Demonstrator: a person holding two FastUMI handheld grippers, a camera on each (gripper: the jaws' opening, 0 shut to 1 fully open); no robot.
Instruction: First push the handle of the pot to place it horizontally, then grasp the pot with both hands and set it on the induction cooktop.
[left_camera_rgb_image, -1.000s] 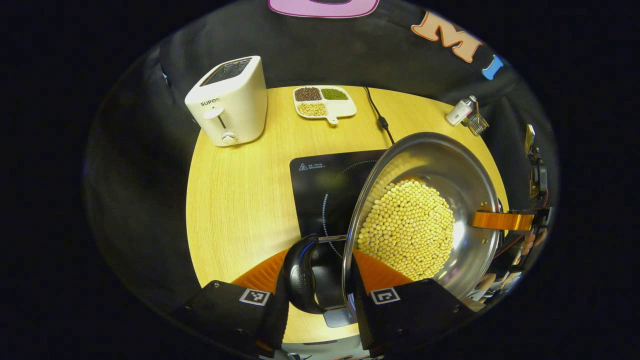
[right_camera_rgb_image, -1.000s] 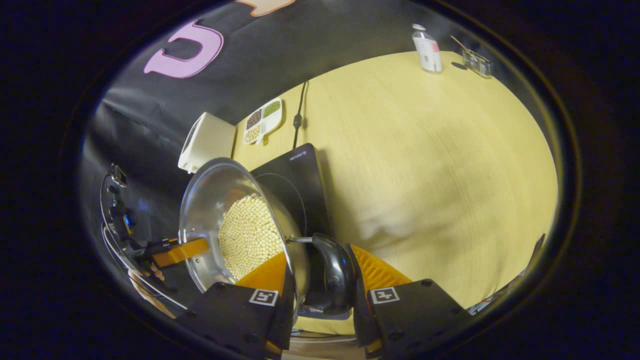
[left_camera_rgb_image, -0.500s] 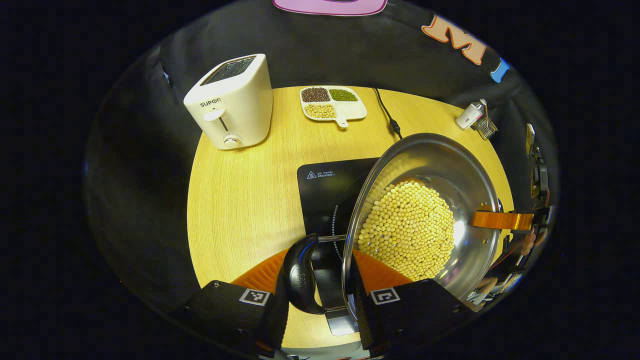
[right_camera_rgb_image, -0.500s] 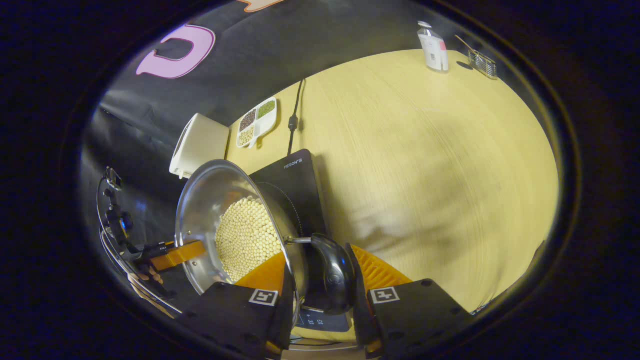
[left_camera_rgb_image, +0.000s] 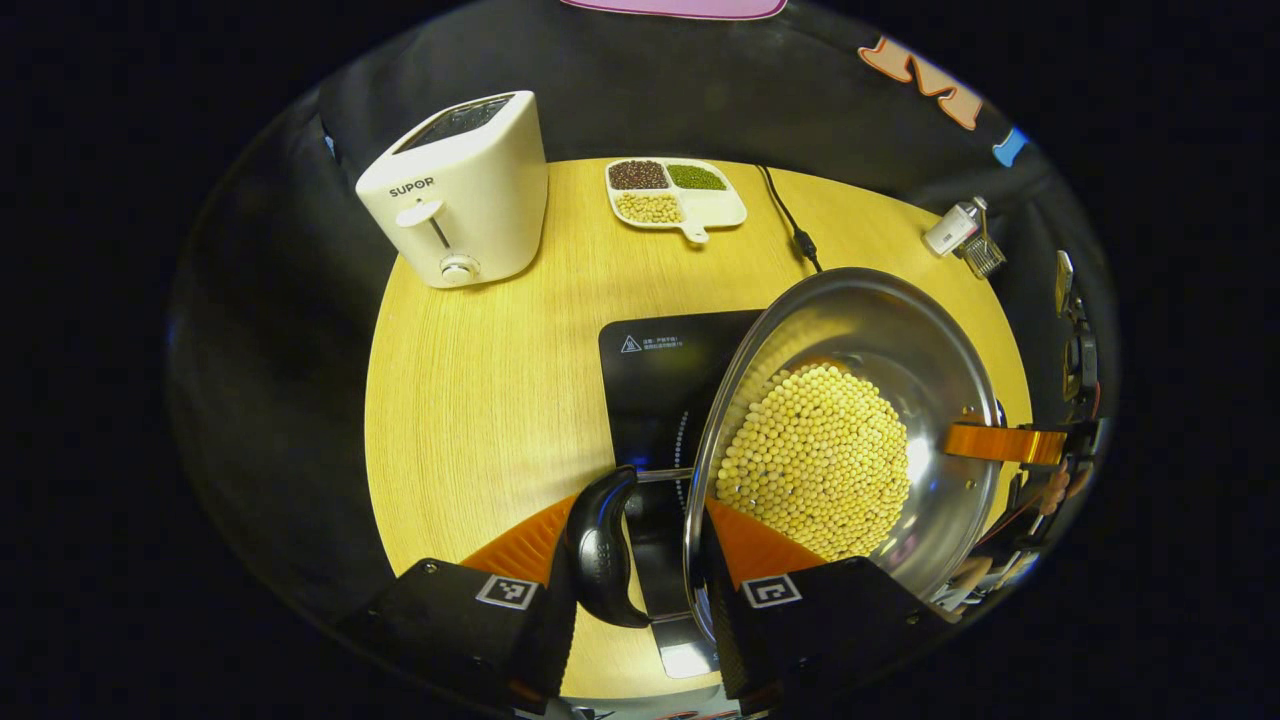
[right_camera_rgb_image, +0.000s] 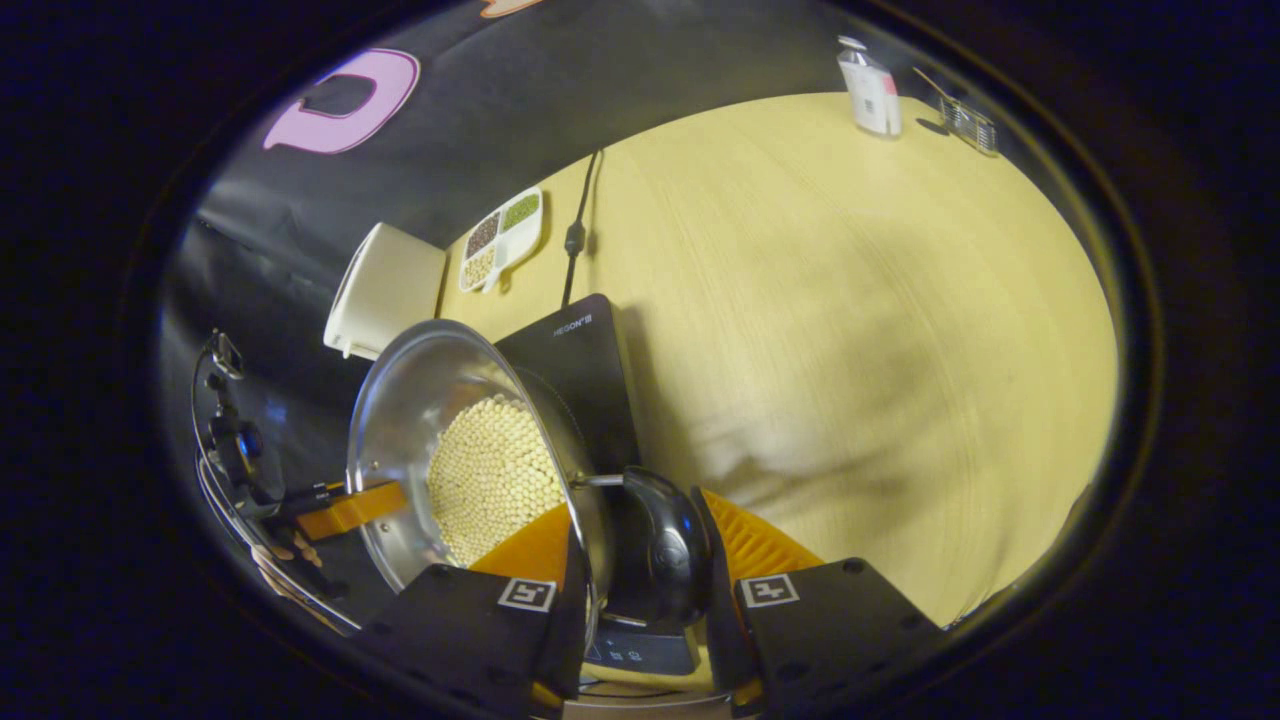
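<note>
Since a second ago, both tools carry the pot (left_camera_rgb_image: 850, 430) slightly forward over the induction cooktop (left_camera_rgb_image: 660, 380). Left tool (left_camera_rgb_image: 640, 545) clamps one black handle (left_camera_rgb_image: 600, 550); right tool (right_camera_rgb_image: 640, 555) clamps the other handle (right_camera_rgb_image: 665, 545). Yellow beans (left_camera_rgb_image: 815, 470) fill the pot. Beyond, the round wooden counter (left_camera_rgb_image: 470, 380) bears a toaster (left_camera_rgb_image: 455, 205), a divided dish (left_camera_rgb_image: 675, 190) and a small bottle (right_camera_rgb_image: 868, 90) before the black cloth wall (left_camera_rgb_image: 700, 90).
</note>
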